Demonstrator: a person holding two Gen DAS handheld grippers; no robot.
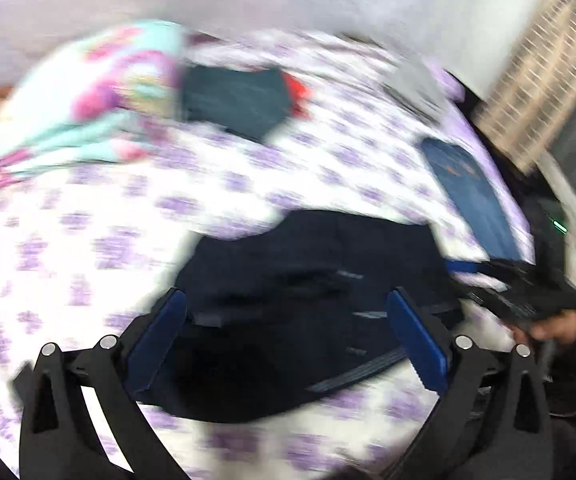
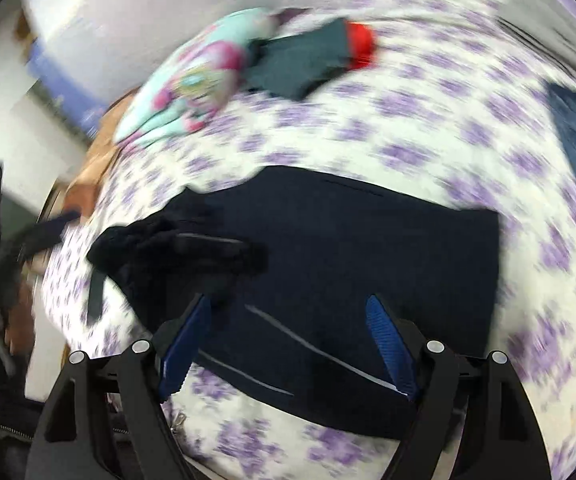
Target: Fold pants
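Dark navy pants lie folded in a compact bundle on a white bedsheet with purple flowers. My left gripper is open above the bundle's near side, its blue pads apart and empty. In the right wrist view the pants show thin grey stripes, with a rumpled end at the left. My right gripper is open above their near edge and holds nothing. Both views are motion-blurred.
A teal and pink floral cushion and a dark green garment with a red edge lie at the far side of the bed. Folded blue jeans lie at the right. The other hand-held gripper shows at the right edge.
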